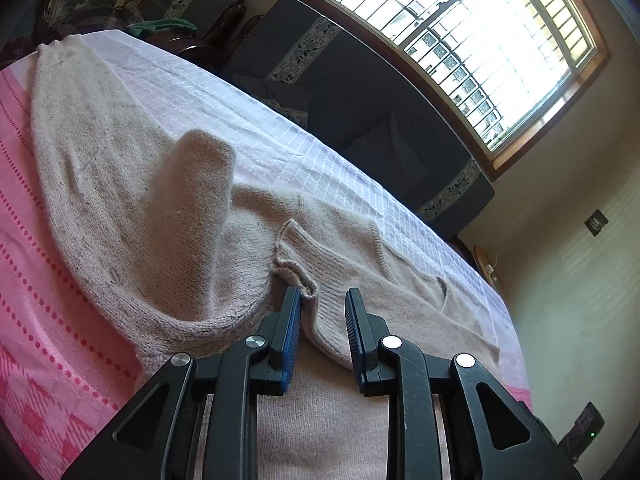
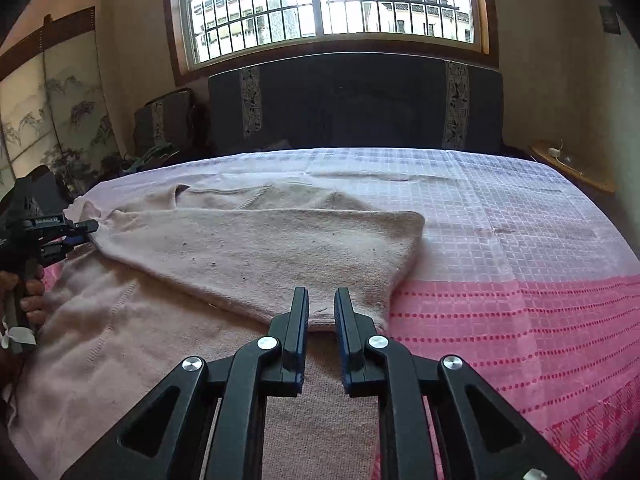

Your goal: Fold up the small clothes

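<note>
Daylight pours through the barred window point(image 2: 328, 4), blown out white in both views; the sofa point(image 2: 356, 104) beneath falls dark, and fisheye edges bend and blacken.

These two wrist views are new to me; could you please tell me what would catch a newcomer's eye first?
The pale knit sweater lies across the middle of the bed, partly folded over itself, on a pink cover whose far part is a white grid. Both hand-held grippers stand open at its edges: the right hand-held gripper at the near hem, the left hand-held gripper by a ribbed edge. Behind the bed, a bright barred window draws the eye.
</note>
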Available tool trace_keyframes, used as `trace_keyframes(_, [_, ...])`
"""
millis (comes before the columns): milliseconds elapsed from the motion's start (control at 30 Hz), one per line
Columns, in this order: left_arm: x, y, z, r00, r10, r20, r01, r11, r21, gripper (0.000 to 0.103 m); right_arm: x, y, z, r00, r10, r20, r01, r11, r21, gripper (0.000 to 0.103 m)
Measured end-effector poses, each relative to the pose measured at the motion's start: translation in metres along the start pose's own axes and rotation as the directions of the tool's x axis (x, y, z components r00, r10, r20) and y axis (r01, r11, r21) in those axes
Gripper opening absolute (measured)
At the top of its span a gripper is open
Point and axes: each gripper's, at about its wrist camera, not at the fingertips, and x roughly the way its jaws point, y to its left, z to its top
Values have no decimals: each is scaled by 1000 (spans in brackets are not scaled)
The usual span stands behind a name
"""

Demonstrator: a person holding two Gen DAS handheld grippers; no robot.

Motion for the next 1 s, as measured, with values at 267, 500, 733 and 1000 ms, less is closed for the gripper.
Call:
trace_keyframes(267, [-89, 146, 122, 993, 45, 106, -12, 954, -298, 79, 8, -21, -3, 999, 11, -39, -6, 993, 119, 71])
trace_keyframes(500, [-65, 235, 179, 992, 110, -61, -125, 908, -400, 78, 6, -40, -9, 999, -22, -34, 29, 976, 218, 71])
trace_keyframes(733, [-38, 243, 207, 996, 76, -40, -85, 914, -397, 77, 9, -38, -8, 997, -48, -56, 59, 975, 212, 72])
trace_keyframes(1000, [-51, 211, 200, 966, 196, 168, -141, 946, -292, 6, 13, -39, -9, 995, -61, -78, 77, 972, 221, 74])
